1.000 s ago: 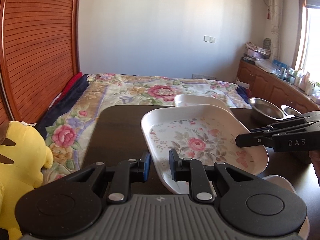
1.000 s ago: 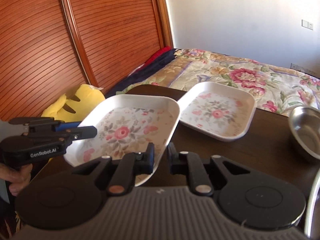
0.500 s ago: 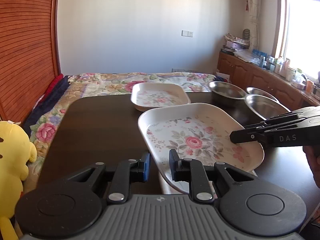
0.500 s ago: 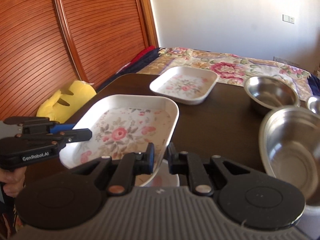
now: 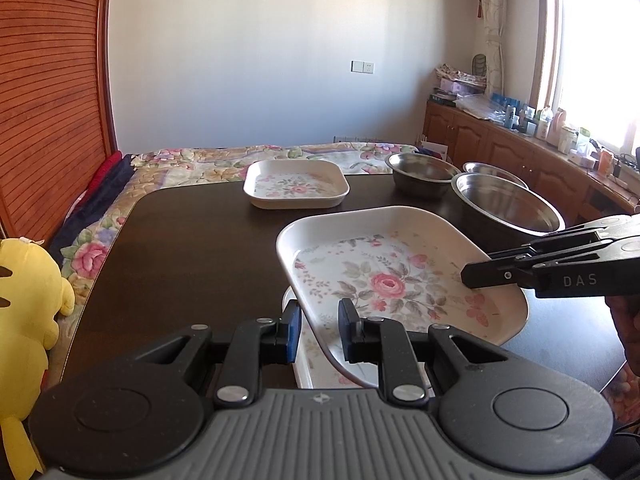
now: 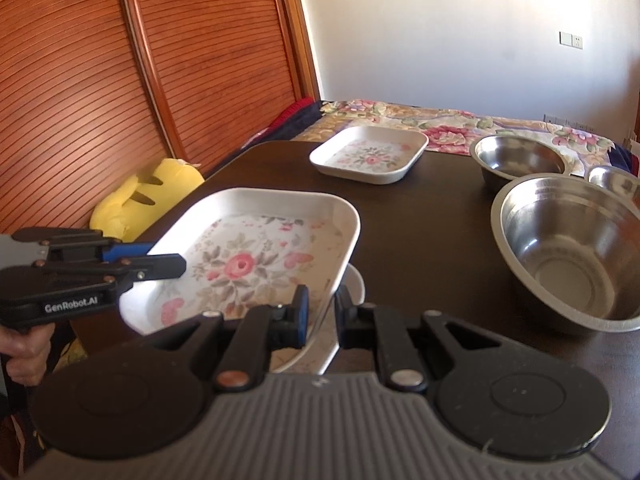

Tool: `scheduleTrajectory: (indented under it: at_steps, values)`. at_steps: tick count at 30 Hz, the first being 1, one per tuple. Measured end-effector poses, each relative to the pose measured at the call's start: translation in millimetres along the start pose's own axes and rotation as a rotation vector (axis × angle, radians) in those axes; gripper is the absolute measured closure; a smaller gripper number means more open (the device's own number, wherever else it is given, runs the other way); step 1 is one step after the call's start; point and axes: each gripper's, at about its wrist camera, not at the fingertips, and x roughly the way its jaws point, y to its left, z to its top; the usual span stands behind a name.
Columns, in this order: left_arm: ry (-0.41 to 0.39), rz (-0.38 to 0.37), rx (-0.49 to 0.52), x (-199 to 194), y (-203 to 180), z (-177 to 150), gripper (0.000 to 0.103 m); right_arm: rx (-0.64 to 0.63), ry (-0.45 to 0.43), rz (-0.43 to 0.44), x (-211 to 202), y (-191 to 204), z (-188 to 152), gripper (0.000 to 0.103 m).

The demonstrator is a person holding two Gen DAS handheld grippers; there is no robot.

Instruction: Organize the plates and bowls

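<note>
A white floral plate [image 5: 392, 280] [image 6: 248, 256] hangs tilted just above the near part of the dark table [image 5: 192, 248]. My left gripper [image 5: 319, 320] [image 6: 160, 258] is shut on its near-left rim. My right gripper [image 6: 322, 312] [image 5: 480, 272] is shut on the opposite rim. Under the held plate, another white plate [image 5: 304, 364] [image 6: 356, 284] lies on the table, mostly hidden. A third floral plate [image 5: 296, 190] [image 6: 370, 156] lies at the far side. Three steel bowls stand to the right: large [image 5: 508, 204] [image 6: 568, 248], medium [image 5: 420, 170] [image 6: 520, 156], small [image 5: 492, 168] [image 6: 612, 180].
A yellow plush toy [image 5: 24, 300] [image 6: 148, 196] sits left of the table. A bed with a floral cover [image 5: 224, 160] lies beyond the far edge. A slatted wooden wardrobe [image 6: 100, 100] fills the left, and a wooden cabinet [image 5: 520, 152] with bottles lines the right wall.
Both grippers have drawn the held plate back towards the near edge, away from the far plate. It now hangs over the plate lying at the near side, and the steel bowls have come into view.
</note>
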Motion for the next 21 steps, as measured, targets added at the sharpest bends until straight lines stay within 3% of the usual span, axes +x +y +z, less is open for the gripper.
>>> scheduleTrajectory:
  at_steps: [21]
  values:
    - [0.037, -0.008, 0.009, 16, 1, -13, 0.083, 0.003, 0.024, -0.014, -2, 6, -14, 0.088]
